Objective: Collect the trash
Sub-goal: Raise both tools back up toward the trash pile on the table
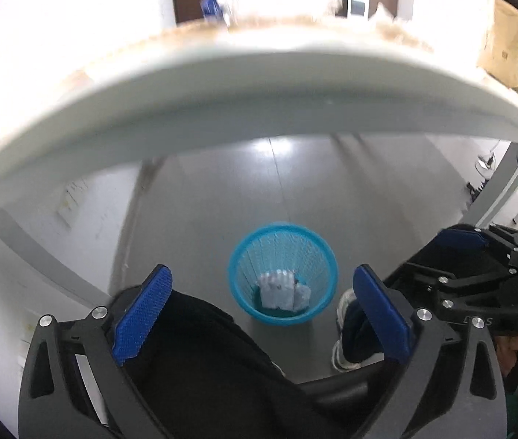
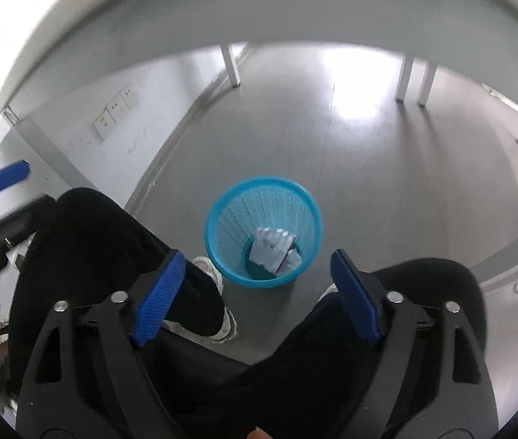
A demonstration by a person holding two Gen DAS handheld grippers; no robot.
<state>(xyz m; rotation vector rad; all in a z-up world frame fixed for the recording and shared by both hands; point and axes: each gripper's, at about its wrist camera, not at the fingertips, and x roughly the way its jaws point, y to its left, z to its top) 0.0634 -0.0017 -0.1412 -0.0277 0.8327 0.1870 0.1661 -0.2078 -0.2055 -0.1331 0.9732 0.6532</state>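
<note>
both grippers hover spread and empty above the blue mesh bin [image 2: 262, 232] on the floor.

left gripper [image 1: 262, 314] and right gripper [image 2: 257, 294] each show their blue pads well apart, pinching nothing; crumpled white trash [image 2: 273, 250] already lies at the bottom of the bin, between the person's feet, below the white table edge [image 1: 259, 84]. judging by this, a drop looks done: to do the next pickup well, lift both tools clear of the table edge before reaching for more litter on the tabletop.

Office: white desks [image 2: 222, 7], wall sockets [image 2: 116, 115].
</note>
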